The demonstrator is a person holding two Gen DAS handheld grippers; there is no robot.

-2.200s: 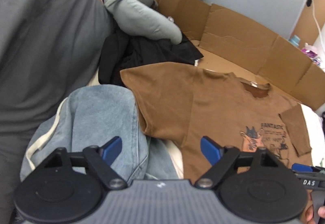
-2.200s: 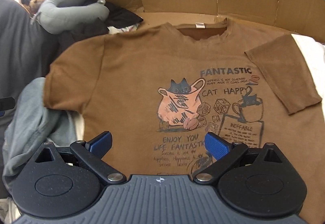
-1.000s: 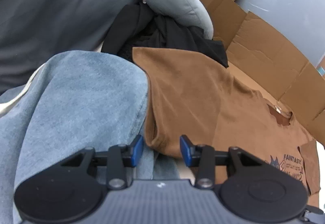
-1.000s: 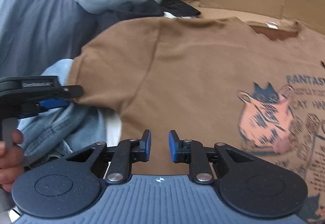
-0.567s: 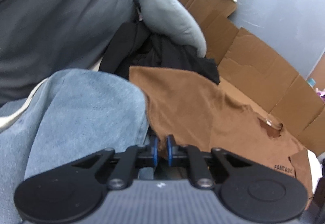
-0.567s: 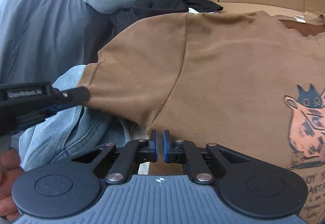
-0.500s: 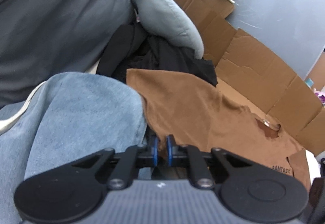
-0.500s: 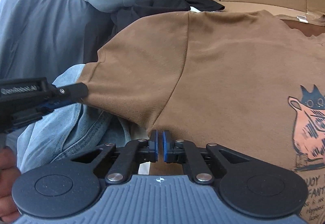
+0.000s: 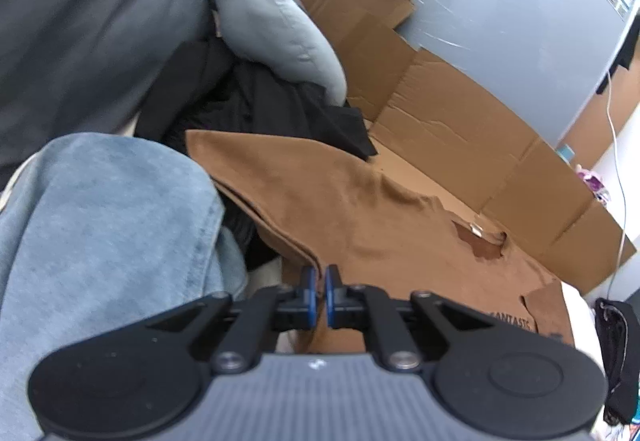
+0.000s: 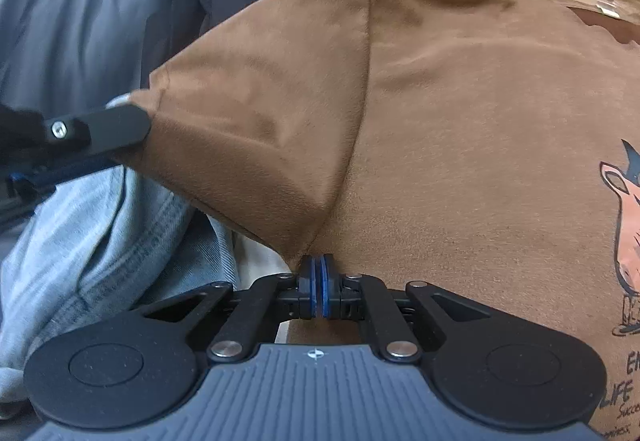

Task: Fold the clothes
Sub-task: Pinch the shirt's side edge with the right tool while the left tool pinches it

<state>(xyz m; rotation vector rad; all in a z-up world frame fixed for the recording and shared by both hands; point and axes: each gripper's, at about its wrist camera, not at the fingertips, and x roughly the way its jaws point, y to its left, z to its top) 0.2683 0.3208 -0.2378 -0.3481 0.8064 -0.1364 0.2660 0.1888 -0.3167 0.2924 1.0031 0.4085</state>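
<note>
A brown T-shirt [image 9: 360, 209] with a cat print lies spread over cardboard, its left sleeve raised off the surface. My left gripper [image 9: 319, 289] is shut on the sleeve's hem edge. In the right wrist view the same brown T-shirt [image 10: 460, 121] fills the frame, and my right gripper [image 10: 319, 291] is shut on the fabric at the armpit, below the sleeve seam. The left gripper [image 10: 138, 129] shows at the left edge there, pinching the sleeve's corner. The neck opening [image 9: 480, 241] with its label sits further back.
Light blue jeans [image 9: 100, 225] lie under the sleeve at the left. Black clothes [image 9: 260, 101] and a grey cushion [image 9: 276, 25] are piled behind. Flattened cardboard [image 9: 460, 121] stands along the back. A dark grey fabric mass [image 9: 80, 21] fills the upper left.
Both grippers closed from open onto the shirt, the left on the sleeve hem and the right at the armpit. Since then the sleeve has been lifted and pulled taut.
</note>
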